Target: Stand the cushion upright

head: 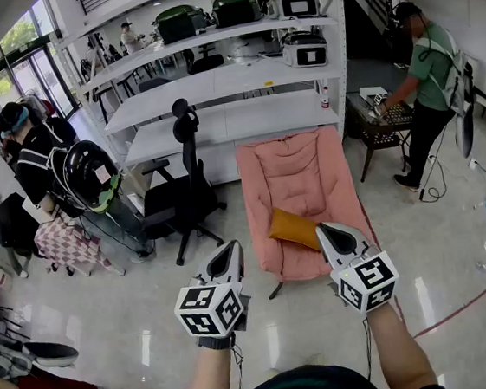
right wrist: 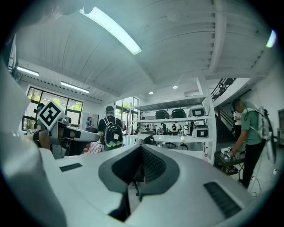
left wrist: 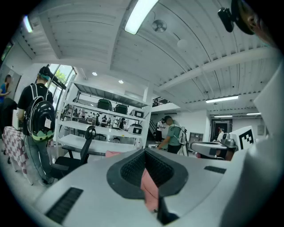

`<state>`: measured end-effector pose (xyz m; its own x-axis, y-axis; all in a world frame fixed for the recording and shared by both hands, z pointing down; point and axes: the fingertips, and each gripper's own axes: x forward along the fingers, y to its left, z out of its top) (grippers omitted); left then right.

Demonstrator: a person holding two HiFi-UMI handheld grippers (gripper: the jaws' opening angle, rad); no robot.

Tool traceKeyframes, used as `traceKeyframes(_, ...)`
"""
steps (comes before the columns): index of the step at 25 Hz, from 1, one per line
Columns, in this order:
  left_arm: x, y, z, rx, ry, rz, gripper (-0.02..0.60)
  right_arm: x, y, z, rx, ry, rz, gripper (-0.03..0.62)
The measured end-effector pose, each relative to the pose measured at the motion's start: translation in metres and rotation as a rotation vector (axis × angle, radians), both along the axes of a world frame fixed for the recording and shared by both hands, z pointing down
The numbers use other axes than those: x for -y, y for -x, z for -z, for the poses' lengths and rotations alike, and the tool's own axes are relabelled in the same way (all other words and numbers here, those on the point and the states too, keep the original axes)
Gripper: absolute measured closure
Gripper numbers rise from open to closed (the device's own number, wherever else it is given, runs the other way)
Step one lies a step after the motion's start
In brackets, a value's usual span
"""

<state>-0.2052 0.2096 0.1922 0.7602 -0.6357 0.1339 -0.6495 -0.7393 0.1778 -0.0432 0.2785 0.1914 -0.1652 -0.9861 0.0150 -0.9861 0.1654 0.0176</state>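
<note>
Head view steeply downward — gripper views level, toward shared shelves (head: 213, 84).

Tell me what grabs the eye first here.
A pink lounge chair stands mid-floor before white shelves, with a mustard cushion lying on its seat. In the foreground the left gripper and right gripper point toward it, both shut and empty.

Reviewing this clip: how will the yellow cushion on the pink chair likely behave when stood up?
The cushion looks plump and soft, so it probably squashes under a grip and weighs little. It lies on the padded chair, so stood on edge it may flop over unless leaned on the backrest.
</note>
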Motion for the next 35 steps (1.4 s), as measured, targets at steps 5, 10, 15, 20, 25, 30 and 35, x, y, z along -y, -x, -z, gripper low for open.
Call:
traceKeyframes(5, -0.009, -0.009, -0.003, -0.006, 0.006, 0.007, 0.575, -0.006, -0.006, -0.001, -0.016, 0.005, 0.017, 0.592)
traceKeyframes(10, -0.008, -0.014, -0.003, -0.004, 0.004, 0.003, 0.575, -0.004, -0.008, -0.002, -0.019, 0.006, 0.02, 0.592)
traceKeyframes(15, -0.009, -0.019, -0.006, -0.006, 0.01, 0.008, 0.575, -0.004, -0.008, -0.009, -0.013, 0.02, 0.047, 0.592)
traceKeyframes(20, -0.018, -0.031, -0.007, -0.003, 0.012, -0.007, 0.575, -0.011, -0.016, -0.017, 0.01, 0.038, 0.063, 0.592)
traceKeyframes(25, -0.019, -0.04, -0.016, 0.003, 0.002, -0.01, 0.575, -0.014, -0.031, -0.028, 0.033, 0.032, 0.043, 0.592)
traceKeyframes(30, -0.014, -0.054, -0.02, -0.035, 0.031, -0.016, 0.575, -0.013, -0.05, -0.033, 0.058, 0.024, 0.044, 0.592)
traceKeyframes(35, -0.013, -0.073, -0.023, -0.051, 0.059, -0.013, 0.575, -0.014, -0.069, -0.037, 0.068, 0.031, 0.059, 0.592)
